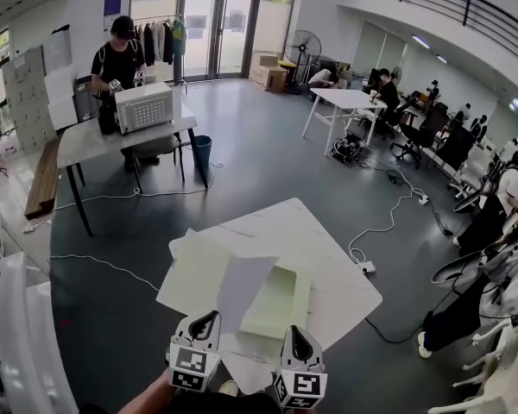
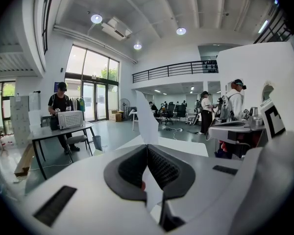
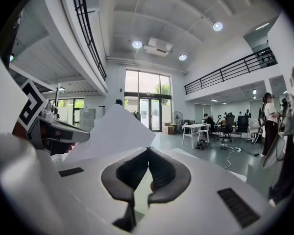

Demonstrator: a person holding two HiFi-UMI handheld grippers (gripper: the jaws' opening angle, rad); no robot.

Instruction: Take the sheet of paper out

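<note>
A white sheet of paper [image 1: 242, 287] stands lifted above a pale green flat box [image 1: 281, 304] that lies open on the white table [image 1: 328, 248], its lid [image 1: 194, 270] folded out to the left. My left gripper [image 1: 205, 322] is shut on the sheet's lower edge; in the left gripper view the sheet [image 2: 147, 124] rises edge-on from between the pads of that left gripper [image 2: 147, 148]. My right gripper [image 1: 301, 339] hovers beside it to the right, over the table's near edge. In the right gripper view the right gripper [image 3: 148, 151] has its jaws shut with nothing between them, and the sheet [image 3: 110, 131] shows to its left.
A second table [image 1: 112, 136] with a white appliance [image 1: 143, 106] and a person behind it stands at the back left. Cables [image 1: 388, 214] trail over the dark floor to the right. White chairs [image 1: 22, 335] crowd the left edge. People and desks fill the far right.
</note>
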